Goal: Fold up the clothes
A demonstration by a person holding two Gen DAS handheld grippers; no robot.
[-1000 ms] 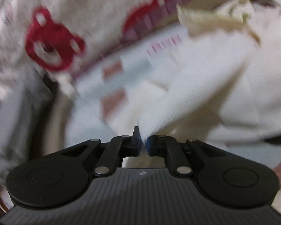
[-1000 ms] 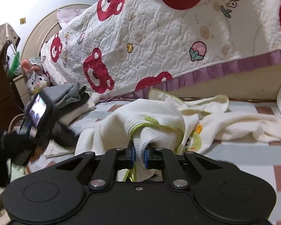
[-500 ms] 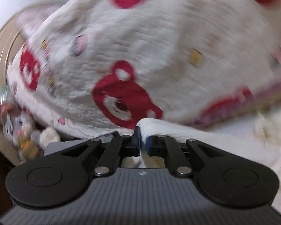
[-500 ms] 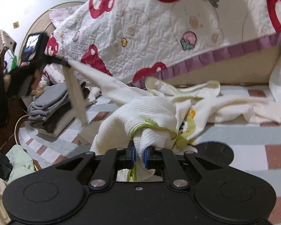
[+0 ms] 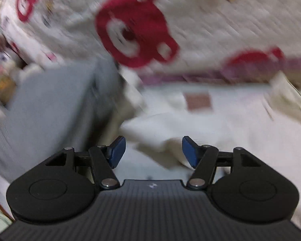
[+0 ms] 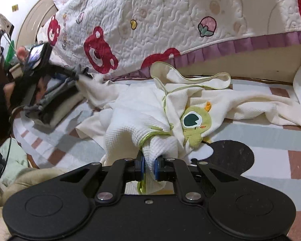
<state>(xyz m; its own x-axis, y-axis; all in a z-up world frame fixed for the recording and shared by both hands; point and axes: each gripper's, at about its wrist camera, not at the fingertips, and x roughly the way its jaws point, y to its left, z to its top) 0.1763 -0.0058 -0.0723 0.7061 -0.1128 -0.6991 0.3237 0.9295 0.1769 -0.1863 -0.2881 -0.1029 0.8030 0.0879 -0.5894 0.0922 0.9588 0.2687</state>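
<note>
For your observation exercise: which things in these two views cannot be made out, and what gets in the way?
- Left wrist view: motion blur smears the grey folded clothes and quilt.
- Right wrist view: the right gripper body hides the cream garment's pinched end.
- Right wrist view: the left gripper is too small to read.

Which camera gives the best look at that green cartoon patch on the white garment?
The right wrist view: the green patch lies sharp and unobstructed on the cream garment ahead of the right gripper. The left wrist view is blurred and shows only plain white cloth, no patch.
</note>
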